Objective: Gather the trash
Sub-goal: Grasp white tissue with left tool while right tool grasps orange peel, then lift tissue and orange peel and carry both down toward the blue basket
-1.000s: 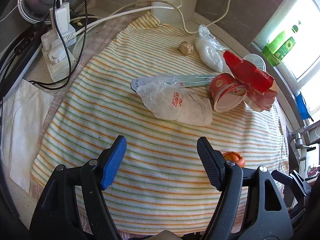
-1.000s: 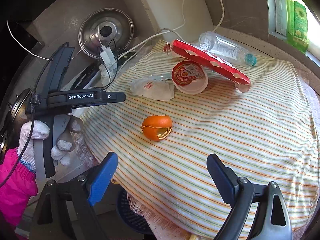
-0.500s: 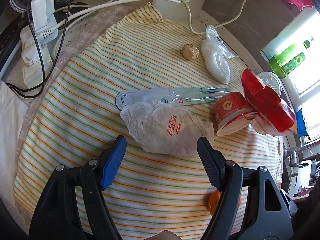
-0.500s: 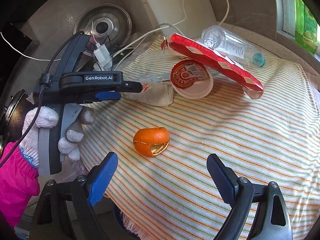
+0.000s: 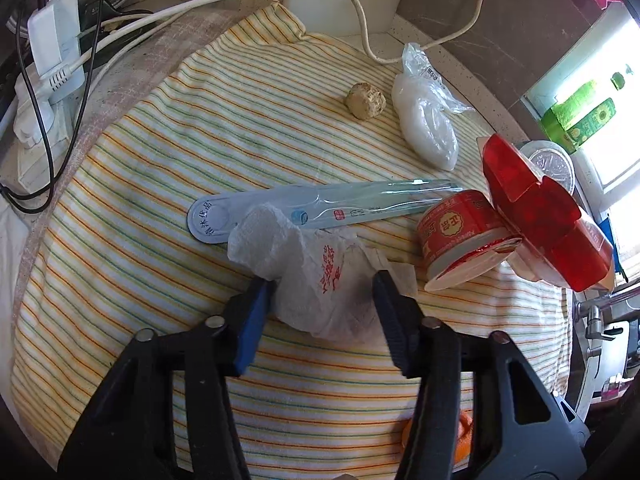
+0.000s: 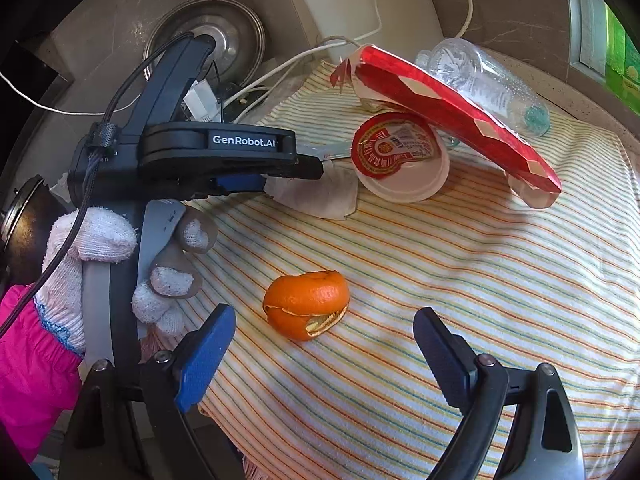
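Now left hand-held gripper (image 5: 320,292) jaws closing, pinching crumpled wrapper (image 5: 320,276); right spread.

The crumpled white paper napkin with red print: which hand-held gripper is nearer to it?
Left. The left hand-held gripper has been closing around the crumpled white paper napkin, pads at its sides. The right hand-held gripper hangs open near the orange peel.

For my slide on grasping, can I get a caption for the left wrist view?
Left tool has just been closing around a crumpled paper napkin on a striped cloth strewn with trash.
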Available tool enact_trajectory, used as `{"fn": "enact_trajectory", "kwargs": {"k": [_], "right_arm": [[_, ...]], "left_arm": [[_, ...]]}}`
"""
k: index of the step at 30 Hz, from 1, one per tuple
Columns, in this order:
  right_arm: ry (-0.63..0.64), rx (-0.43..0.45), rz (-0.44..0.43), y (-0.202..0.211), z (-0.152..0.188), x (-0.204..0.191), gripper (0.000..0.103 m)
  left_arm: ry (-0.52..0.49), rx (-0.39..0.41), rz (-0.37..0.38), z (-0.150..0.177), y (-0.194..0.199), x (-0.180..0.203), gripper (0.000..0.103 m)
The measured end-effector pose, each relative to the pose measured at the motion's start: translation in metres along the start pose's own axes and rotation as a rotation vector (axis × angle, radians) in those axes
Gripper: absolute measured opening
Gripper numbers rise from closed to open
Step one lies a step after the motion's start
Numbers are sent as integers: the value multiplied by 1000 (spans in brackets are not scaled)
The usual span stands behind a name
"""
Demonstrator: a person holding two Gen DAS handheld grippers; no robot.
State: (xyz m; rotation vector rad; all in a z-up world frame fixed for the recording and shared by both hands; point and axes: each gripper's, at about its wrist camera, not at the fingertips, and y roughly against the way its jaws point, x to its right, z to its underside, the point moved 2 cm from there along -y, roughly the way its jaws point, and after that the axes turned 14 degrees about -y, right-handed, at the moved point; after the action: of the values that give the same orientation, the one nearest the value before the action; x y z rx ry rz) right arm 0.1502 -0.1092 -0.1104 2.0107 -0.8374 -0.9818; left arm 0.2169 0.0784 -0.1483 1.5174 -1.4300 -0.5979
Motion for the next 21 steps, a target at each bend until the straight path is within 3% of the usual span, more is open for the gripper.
{"fn": "enact_trajectory", "kwargs": {"k": [4,7,13,21], "right_arm": [[15,2,3,-7,-1,-6,91],[26,-5,10,-13,-3,-10,82],[52,-44,19,-26,-4,-18,52],[40,-37,17,-27,-3,-18,48]], "left_arm": [[-29,-4,7,0,-2,6,25],[-30,-1,23,1,-2,9,13],[-28,22,49,3,6,11,6],[-20,49,65,10,23,8,4]]}}
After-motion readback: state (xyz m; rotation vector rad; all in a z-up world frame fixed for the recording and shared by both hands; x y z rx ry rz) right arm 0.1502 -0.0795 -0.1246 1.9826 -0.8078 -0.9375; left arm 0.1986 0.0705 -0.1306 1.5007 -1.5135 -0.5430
